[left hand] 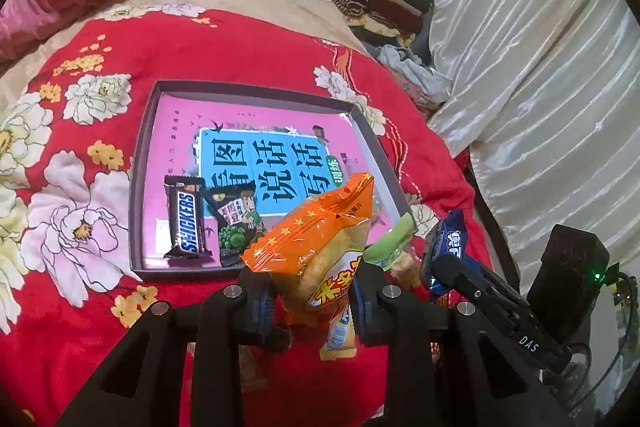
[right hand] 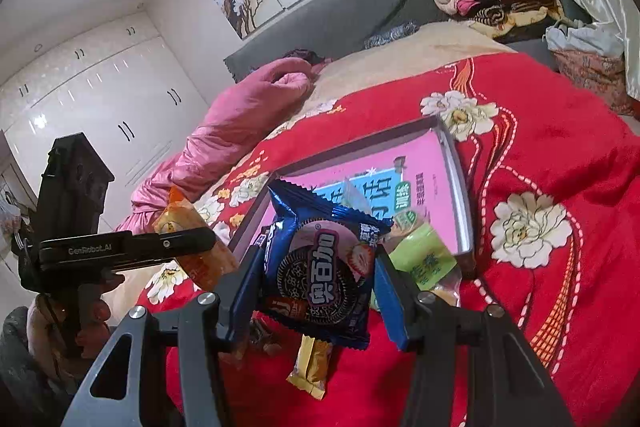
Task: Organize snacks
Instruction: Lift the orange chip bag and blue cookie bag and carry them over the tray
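Between left claw (left hand: 314,301) fingers: orange snack packet (left hand: 320,247), gripped.

Two snacks lie in the one tray (left hand: 138,163): a Snickers bar (left hand: 186,223) and a dark pea packet (left hand: 234,223). Two tools each pinch one packet: orange rice-cracker bag (left hand: 320,243), blue cookie pack (right hand: 324,267). On the bed: one green packet (right hand: 424,259), one yellow bar (right hand: 312,367), and perhaps another, half-hidden.
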Motion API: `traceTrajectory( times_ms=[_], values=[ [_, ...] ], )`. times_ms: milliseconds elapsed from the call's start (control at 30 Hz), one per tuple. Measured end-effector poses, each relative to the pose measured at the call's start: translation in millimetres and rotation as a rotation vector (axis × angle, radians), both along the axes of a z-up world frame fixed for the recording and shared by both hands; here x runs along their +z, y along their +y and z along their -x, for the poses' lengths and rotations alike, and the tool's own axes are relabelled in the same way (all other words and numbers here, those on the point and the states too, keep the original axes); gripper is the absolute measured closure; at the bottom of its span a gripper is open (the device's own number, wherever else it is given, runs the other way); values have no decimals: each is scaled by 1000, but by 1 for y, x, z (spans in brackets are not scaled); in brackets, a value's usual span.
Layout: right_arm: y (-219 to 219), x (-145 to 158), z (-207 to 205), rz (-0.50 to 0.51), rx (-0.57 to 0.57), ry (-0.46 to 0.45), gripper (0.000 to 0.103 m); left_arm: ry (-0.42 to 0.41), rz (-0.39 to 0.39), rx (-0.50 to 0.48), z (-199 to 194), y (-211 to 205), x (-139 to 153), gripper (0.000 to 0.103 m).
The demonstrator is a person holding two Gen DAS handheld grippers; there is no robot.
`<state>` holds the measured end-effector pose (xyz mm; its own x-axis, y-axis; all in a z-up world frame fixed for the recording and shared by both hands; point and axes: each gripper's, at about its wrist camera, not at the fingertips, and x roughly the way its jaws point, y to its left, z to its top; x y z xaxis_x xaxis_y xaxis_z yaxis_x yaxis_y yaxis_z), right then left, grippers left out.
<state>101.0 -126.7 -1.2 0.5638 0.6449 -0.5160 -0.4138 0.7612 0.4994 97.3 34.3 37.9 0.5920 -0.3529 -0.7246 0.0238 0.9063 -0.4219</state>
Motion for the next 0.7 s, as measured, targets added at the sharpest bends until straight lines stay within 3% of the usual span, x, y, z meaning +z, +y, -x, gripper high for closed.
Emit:
traceTrajectory(
  times_ms=[700],
  values=[
    [-22,18,-8,25,-66,-92,50,-24,-28,8,-8,-6,16,72]
  ],
)
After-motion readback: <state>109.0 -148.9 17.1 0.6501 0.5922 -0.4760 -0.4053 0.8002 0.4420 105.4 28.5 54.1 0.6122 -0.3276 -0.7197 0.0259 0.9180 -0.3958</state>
